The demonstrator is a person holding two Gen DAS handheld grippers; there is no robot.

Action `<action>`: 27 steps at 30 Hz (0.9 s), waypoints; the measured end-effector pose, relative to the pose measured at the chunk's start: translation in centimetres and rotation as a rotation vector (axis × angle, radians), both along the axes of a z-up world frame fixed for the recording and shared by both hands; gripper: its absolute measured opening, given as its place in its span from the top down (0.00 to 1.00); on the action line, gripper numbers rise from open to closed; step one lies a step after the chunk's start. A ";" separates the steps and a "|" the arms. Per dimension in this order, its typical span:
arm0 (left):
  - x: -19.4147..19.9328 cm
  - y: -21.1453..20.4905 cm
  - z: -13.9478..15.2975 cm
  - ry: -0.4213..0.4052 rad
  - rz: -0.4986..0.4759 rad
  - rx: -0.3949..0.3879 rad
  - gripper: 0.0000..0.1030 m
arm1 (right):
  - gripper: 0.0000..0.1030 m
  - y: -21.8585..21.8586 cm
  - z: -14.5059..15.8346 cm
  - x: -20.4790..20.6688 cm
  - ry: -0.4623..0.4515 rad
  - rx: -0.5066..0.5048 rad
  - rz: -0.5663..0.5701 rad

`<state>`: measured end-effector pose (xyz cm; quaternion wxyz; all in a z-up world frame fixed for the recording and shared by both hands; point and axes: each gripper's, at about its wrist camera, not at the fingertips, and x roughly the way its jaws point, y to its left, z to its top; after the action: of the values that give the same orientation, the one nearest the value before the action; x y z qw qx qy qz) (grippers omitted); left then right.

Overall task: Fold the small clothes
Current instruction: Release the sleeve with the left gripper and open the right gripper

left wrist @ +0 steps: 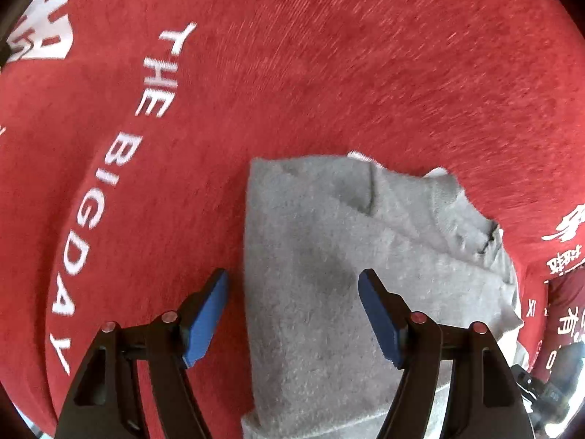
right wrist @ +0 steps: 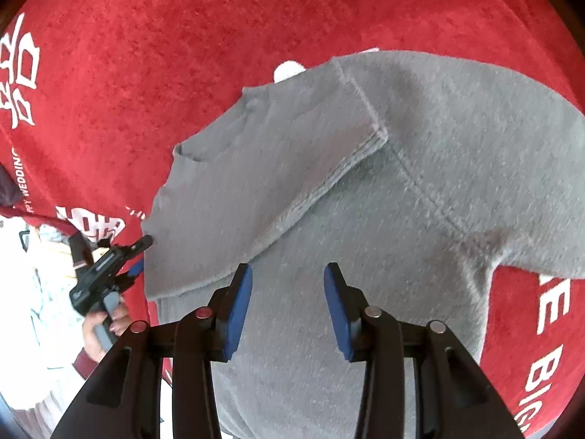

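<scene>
Ahead of our left gripper (left wrist: 292, 314) the red cloth (left wrist: 329, 55) lies flat and bare, so we have open room forward and to its left. Only the low grey sweater (left wrist: 329, 256) lies under and between its parted fingers, touching neither. Under our right gripper (right wrist: 288, 307) the sweater fills nearly all the space, its sleeve (right wrist: 263, 168) folded over ahead-left. Bare cloth is free beyond it. The left gripper stands off to the right gripper's left, at the sweater's edge.

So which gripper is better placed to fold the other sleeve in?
Probably right: the right gripper hangs open over the sweater near its unfolded sleeve; the left gripper sits at the already-folded edge.
</scene>
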<state>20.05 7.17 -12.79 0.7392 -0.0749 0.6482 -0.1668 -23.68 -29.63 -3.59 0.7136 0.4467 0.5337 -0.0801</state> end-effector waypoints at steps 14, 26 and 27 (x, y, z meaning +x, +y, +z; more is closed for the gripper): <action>0.0 1.9 -0.6 -0.049 -0.040 0.030 0.91 | 0.57 0.7 0.4 0.8 0.006 -0.003 0.042; -5.6 -1.5 4.1 -0.140 -0.100 0.299 0.32 | 0.57 1.0 1.3 0.3 0.012 -0.030 0.067; -6.3 -1.7 4.7 -0.138 -0.112 0.290 0.32 | 0.55 0.9 1.3 0.1 0.012 -0.030 0.064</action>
<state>13.77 5.52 -8.08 0.7744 0.0804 0.6165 -0.1172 -23.55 -28.73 -2.25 0.7192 0.4179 0.5509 -0.0680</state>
